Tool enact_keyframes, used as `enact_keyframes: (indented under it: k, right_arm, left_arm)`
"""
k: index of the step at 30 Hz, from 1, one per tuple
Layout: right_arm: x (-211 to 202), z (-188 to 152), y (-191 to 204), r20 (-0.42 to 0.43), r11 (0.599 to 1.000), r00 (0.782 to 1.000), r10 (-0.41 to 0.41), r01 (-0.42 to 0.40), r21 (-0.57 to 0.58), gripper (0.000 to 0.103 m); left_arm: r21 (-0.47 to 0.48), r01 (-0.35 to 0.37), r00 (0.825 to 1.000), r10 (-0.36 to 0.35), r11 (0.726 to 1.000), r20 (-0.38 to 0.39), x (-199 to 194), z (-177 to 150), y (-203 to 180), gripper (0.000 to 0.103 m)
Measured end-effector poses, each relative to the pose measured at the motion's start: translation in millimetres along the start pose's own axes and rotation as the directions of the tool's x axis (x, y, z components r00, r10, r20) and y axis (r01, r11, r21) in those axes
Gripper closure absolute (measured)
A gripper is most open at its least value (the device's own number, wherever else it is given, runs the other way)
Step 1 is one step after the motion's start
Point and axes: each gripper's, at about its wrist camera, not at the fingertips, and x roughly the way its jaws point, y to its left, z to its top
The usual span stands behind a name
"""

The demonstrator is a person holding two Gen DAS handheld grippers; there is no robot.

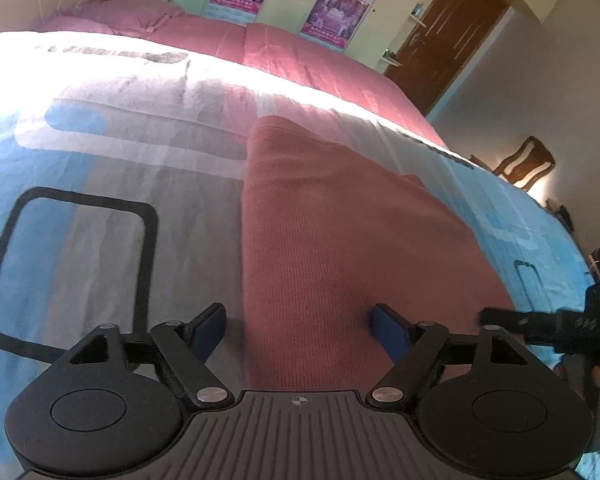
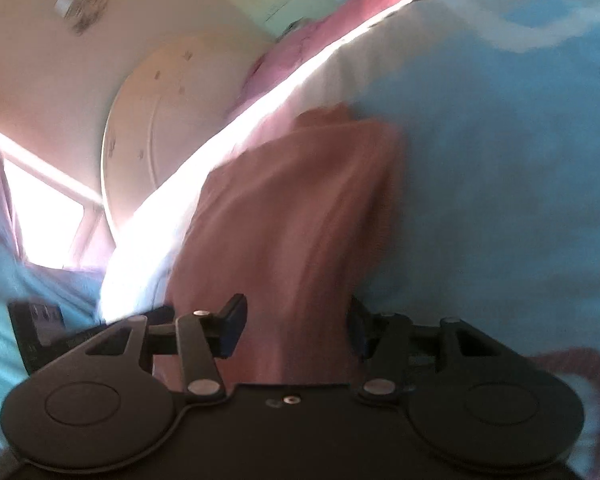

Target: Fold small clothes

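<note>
So the pink knit garment (image 1: 340, 248) is lying on the bed, spread over a light blue and grey patterned sheet (image 1: 100, 152), with the red bedspread (image 1: 320, 64) showing further back toward the pillows (image 1: 112, 14). From the left wrist view it runs as a long, fairly flat strip away from the camera, its left edge straight and its far end rounded off.

Left gripper (image 1: 298, 330) sits low over the near end of the cloth, pointing along its length. Its 2 blue-padded fingers (image 1: 210, 330) are spread wide, 1 just off the left edge of the fabric over the sheet and the other over the cloth itself, so nothing is pinched between them.

Right gripper (image 2: 296, 330) is also low and aimed along the garment (image 2: 300, 208), tilted so the bed edge and the round cream headboard (image 2: 140, 128) slant across the frame. Its fingers (image 2: 232, 328) are apart with pink fabric filling the gap between them. That view is smeared with blur, so I can't honestly tell if the pads are actually pressing the cloth or just straddling it. The fabric there looks bunched and ridged rather than flat.

In the left wrist view you can see the black body of the right gripper (image 1: 556, 324) poking in from the right edge, just beside the cloth's right side. Brown door (image 1: 448, 32) and a wooden chair (image 1: 524, 164) in the background, posters (image 1: 332, 8) on the wall cabinets.
</note>
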Motion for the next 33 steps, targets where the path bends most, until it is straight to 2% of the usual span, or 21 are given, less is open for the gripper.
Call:
enact_keyframes:
  k: [2,7,10,13,14,15,16,17,18,20,24,27,33]
  right_arm:
    - [2,-2,10,0.004,0.997,0.998,-0.055,0.055,-0.055,0.056]
    - [-26,-1,-12,0.044,0.996,0.995,-0.094,0.093,0.008,0.058]
    - [-20,2,-26,0.038,0.996,0.999,-0.039,0.036,0.077,0.056]
    - [-6,6,-19,0.026,0.998,1.000,-0.015,0.013,0.066,0.054]
    - [-3,6,-15,0.018,0.999,1.000,-0.015,0.014,0.043,0.057]
    - [-1,7,-10,0.014,0.999,0.999,-0.030,0.029,0.021,0.067]
    - [0,7,-6,0.012,0.998,0.998,-0.059,0.059,-0.004,0.070]
    - [-1,7,-4,0.011,0.997,0.997,-0.074,0.074,-0.019,0.077]
    - [1,7,1,0.016,0.996,0.996,-0.087,0.087,-0.029,0.079]
    - [1,4,11,0.033,0.989,0.991,-0.130,0.132,-0.064,0.081]
    - [2,-1,41,0.081,0.955,0.971,-0.225,0.236,-0.180,0.083]
    - [-1,-2,64,0.110,0.922,0.954,-0.279,0.298,-0.247,0.083]
    - [-11,-4,113,0.160,0.887,0.945,-0.284,0.322,-0.331,0.083]
  left_arm:
    - [0.009,0.010,1.000,-0.010,1.000,-0.001,-1,1,0,0.032]
    - [0.030,0.040,0.999,-0.040,0.999,-0.021,0,4,1,0.034]
    - [-0.003,0.061,0.998,-0.061,0.998,-0.030,6,6,3,0.034]
    - [-0.021,0.071,0.997,-0.072,0.997,-0.037,14,6,2,0.032]
    - [-0.023,0.068,0.997,-0.069,0.997,-0.039,16,6,1,0.032]
    - [-0.024,0.062,0.997,-0.063,0.998,-0.039,17,6,0,0.032]
    - [-0.017,0.053,0.998,-0.054,0.998,-0.036,17,6,-3,0.034]
    - [0.000,0.043,0.999,-0.043,0.999,-0.033,17,5,-7,0.042]
    - [0.026,0.032,0.999,-0.032,0.999,-0.023,16,5,-12,0.057]
    - [0.072,0.022,1.000,-0.022,0.997,0.006,10,6,-22,0.070]
    - [0.117,-0.002,1.000,-0.001,0.993,0.023,3,8,-29,0.072]
    - [0.134,0.008,0.998,-0.017,0.991,0.060,-12,10,-32,0.073]
    - [0.185,0.012,0.994,-0.032,0.983,0.105,-51,17,-26,0.073]
